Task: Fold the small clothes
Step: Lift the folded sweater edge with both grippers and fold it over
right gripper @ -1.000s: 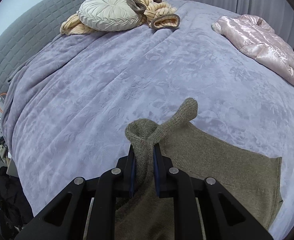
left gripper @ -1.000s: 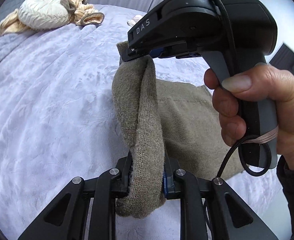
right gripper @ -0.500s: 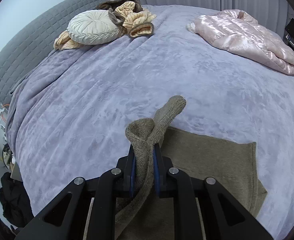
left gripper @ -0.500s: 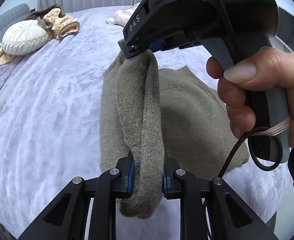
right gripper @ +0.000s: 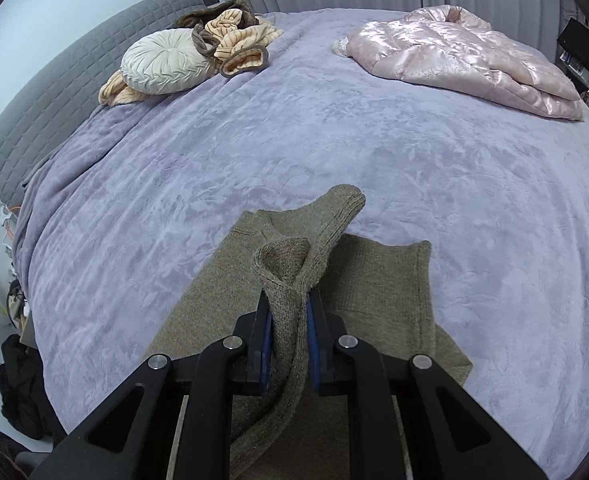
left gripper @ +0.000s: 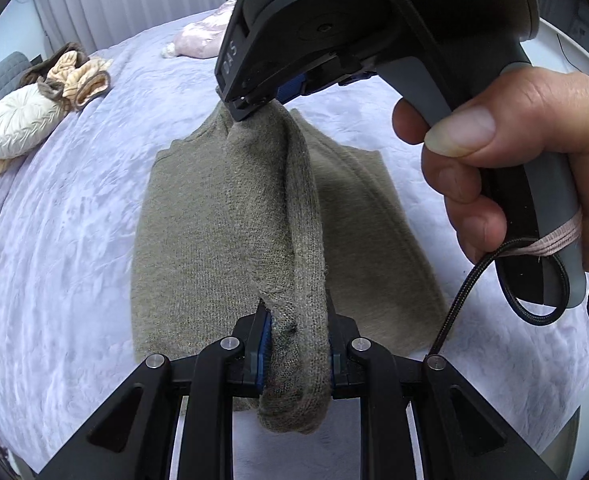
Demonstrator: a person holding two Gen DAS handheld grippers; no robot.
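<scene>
An olive-brown knit sweater (left gripper: 198, 232) lies on the lavender bedspread (left gripper: 74, 216). One long folded edge is lifted between both grippers. My left gripper (left gripper: 298, 344) is shut on the near end of that edge. My right gripper (left gripper: 250, 110), held in a hand, is shut on the far end. In the right wrist view my right gripper (right gripper: 288, 320) pinches the bunched knit of the sweater (right gripper: 378, 280), and a sleeve end pokes forward over the bedspread (right gripper: 254, 144).
A round cream cushion (right gripper: 162, 64) and striped peach clothes (right gripper: 238, 40) lie near the grey headboard (right gripper: 54, 76). A shiny pink jacket (right gripper: 462, 52) lies at the far right. Dark clothes (right gripper: 18, 392) sit on the floor left of the bed.
Both grippers have carried the lifted edge across the sweater, so more of the flat body now shows to the left of the fold. Both stay shut on it.
</scene>
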